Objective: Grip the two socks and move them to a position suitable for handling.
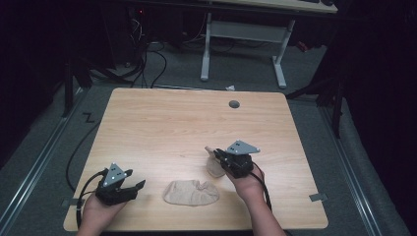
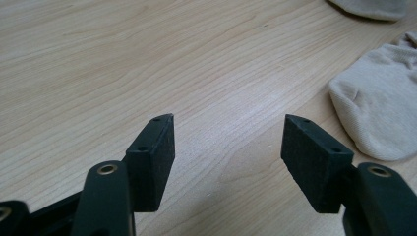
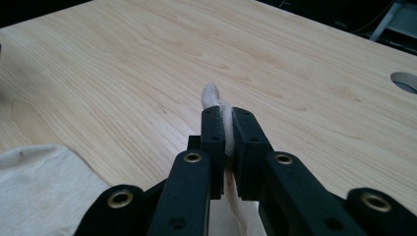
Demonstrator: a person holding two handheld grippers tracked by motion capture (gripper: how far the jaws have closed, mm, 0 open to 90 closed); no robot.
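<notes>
Right gripper (image 3: 226,129) pinching one beige sock (image 3: 212,96); left gripper (image 2: 228,142) spread, idle; best lifted slowly, clear of the other sock (image 1: 191,192).

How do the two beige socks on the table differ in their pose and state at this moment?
The near sock lies flat on the table, untouched; the far sock is pinched at its edge by the right gripper, whose jaws are closed on the fabric. The near sock is spread wide; the far sock looks bunched, partly hidden under that gripper. The left gripper is open, short of the near sock. Both socks are the same beige knit.
</notes>
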